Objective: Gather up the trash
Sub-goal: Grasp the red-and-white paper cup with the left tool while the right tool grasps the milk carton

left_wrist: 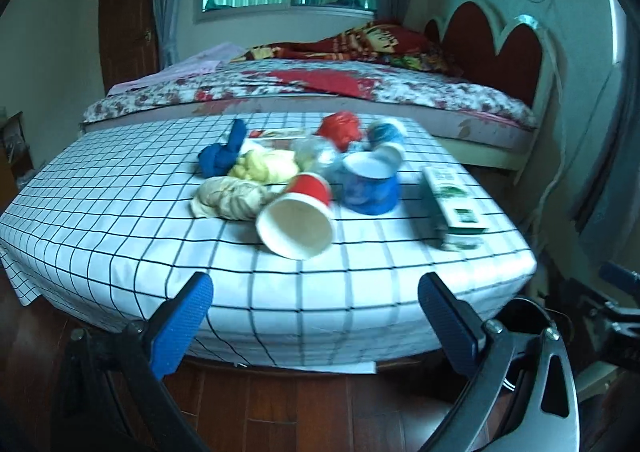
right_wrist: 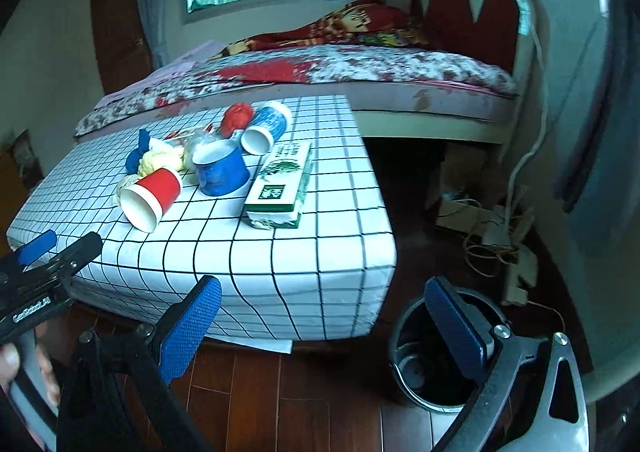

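A low table [left_wrist: 120, 219] under a white checked cloth holds the trash. A red paper cup [left_wrist: 298, 217] [right_wrist: 150, 195] lies on its side, mouth toward me. Behind it stand a blue cup [left_wrist: 370, 187] [right_wrist: 222, 169], another blue-white cup [right_wrist: 266, 125] on its side, a green-white carton [left_wrist: 454, 199] [right_wrist: 282, 179], crumpled wads of blue [left_wrist: 222, 153], yellow [left_wrist: 266, 165], beige [left_wrist: 228, 197] and red [left_wrist: 340, 127]. My left gripper [left_wrist: 316, 326] hangs open before the table's front edge. My right gripper [right_wrist: 324, 326] is open too, above a dark bin [right_wrist: 436, 364] on the floor.
A bed [left_wrist: 320, 87] with a floral cover and red headboard stands behind the table. Cables and a power strip [right_wrist: 492, 236] lie on the wooden floor to the right. A hand [right_wrist: 24, 372] holds the left gripper at the right wrist view's lower left.
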